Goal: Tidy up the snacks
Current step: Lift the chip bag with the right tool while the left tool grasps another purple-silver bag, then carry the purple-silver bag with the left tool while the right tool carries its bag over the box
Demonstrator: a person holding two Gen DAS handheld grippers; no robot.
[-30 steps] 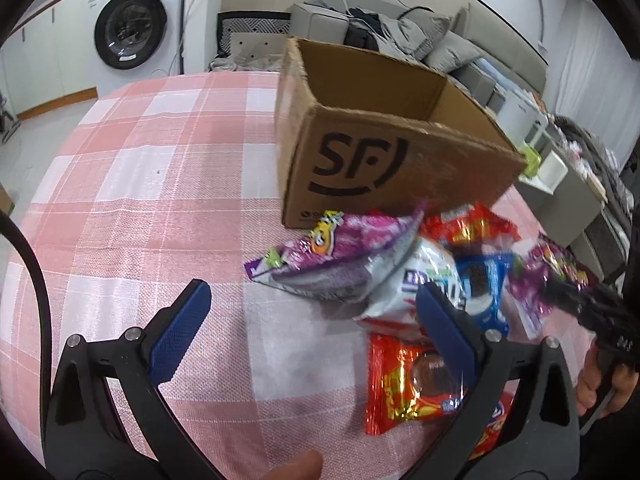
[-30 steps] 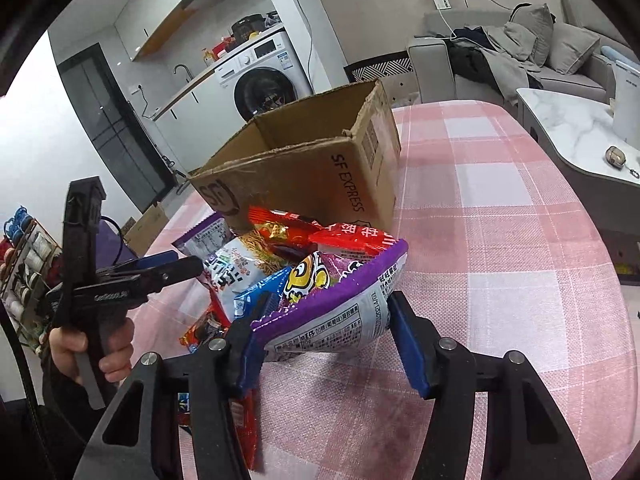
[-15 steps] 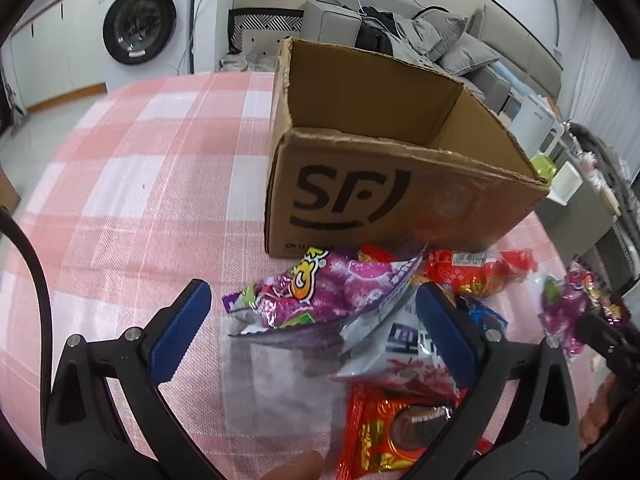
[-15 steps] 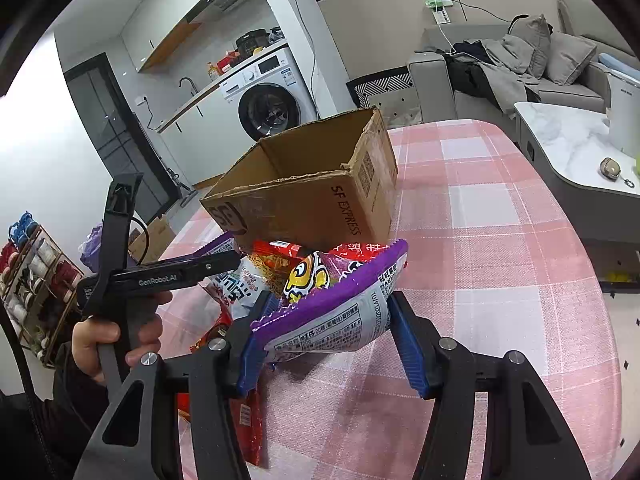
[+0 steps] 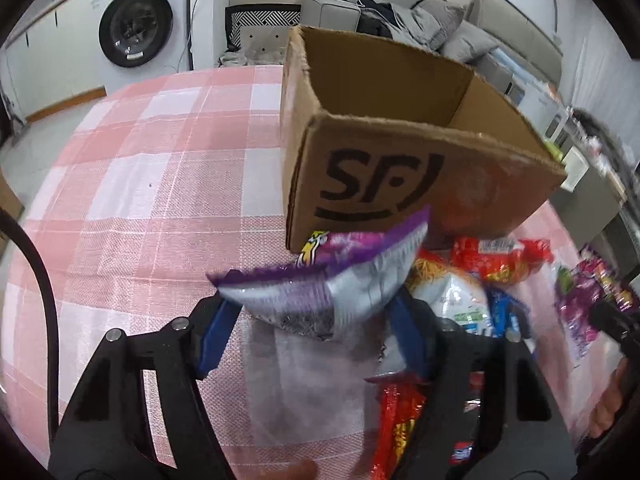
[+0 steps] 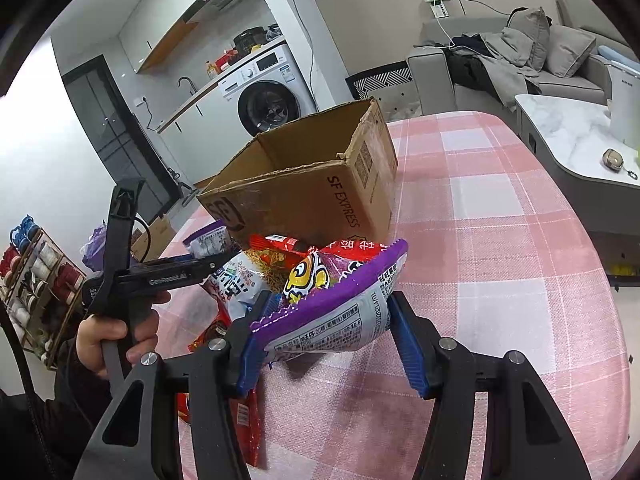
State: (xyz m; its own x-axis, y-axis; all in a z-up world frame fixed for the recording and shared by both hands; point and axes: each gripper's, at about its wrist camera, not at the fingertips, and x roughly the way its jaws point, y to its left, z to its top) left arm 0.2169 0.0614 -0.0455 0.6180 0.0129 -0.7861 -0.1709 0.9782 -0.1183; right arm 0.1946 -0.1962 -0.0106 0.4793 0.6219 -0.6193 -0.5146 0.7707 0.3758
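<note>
The left tongs (image 5: 316, 332) are closing on a purple snack bag (image 5: 332, 280) near the cardboard box (image 5: 400, 168); its slick corner could be lost. The right tongs (image 6: 332, 340) are clenched on another purple snack bag (image 6: 340, 304), which might be crushed above the desk (image 6: 500, 260).

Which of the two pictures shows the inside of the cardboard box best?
The left wrist view. It looks over the near rim of the cardboard box onto the bare inner walls, though the bottom stays hidden. The right wrist view sees the box from lower and off to one side, showing mostly its printed outer walls and only a strip of the interior.
</note>
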